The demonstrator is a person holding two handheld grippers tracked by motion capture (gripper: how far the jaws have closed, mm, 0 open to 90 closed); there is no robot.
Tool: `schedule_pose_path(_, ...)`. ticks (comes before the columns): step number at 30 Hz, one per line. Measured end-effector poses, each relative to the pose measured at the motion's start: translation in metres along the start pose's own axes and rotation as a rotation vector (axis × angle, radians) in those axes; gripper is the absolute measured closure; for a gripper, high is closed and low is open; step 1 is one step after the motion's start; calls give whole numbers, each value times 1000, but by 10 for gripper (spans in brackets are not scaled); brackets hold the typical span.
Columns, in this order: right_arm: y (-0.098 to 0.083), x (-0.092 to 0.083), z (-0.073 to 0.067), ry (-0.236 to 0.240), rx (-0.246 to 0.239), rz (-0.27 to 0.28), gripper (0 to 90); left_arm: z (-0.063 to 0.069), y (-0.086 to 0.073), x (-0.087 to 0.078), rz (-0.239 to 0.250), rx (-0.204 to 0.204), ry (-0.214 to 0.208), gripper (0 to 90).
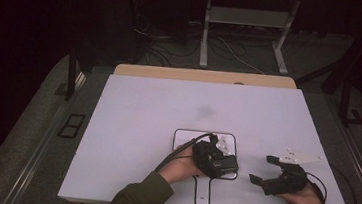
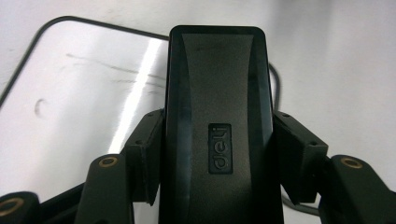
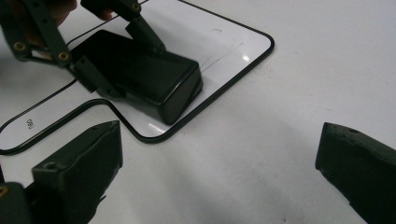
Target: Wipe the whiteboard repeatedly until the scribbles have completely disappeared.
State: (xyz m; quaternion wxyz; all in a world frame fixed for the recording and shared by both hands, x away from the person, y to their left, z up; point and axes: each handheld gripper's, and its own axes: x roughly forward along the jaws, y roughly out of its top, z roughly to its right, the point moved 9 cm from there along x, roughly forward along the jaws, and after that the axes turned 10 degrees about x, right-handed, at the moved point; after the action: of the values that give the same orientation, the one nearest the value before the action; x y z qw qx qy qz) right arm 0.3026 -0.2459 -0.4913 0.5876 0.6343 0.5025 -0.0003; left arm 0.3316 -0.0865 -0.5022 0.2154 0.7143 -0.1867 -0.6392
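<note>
Between the left tool's (image 2: 219, 154) jaws sits the black stapler (image 2: 217, 116).

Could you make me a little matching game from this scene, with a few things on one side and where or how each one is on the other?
Things:
1. left gripper
2. right gripper
3. black eraser
4. small whiteboard

States:
A. lies flat on the white table, black-edged, with a handle toward the person
B. open, with nothing between the jaws
C. shut on a black block
D. clamped between two jaws, resting on a glossy white surface

Pairs: 1-C, 2-B, 3-D, 4-A
</note>
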Motion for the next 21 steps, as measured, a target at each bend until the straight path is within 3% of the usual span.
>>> schedule_pose_path(4,0,0,0,1,3,1,0,-5,-3,-1,2,-14,8,397)
schedule_pose_path(11,0,0,0,1,-2,-3,0,11,-1,-2,-2,16,-29,397)
schedule_pose_path(15,0,1,0,0,-4,-1,0,2,1,0,-1,0,-1,397)
schedule_pose_path(17,0,0,0,-2,-2,-1,0,-6,2,2,-11,2,38,397)
schedule_pose_path(21,0,0,1,-3,5,0,0,-12,3,3,-2,-18,40,396)
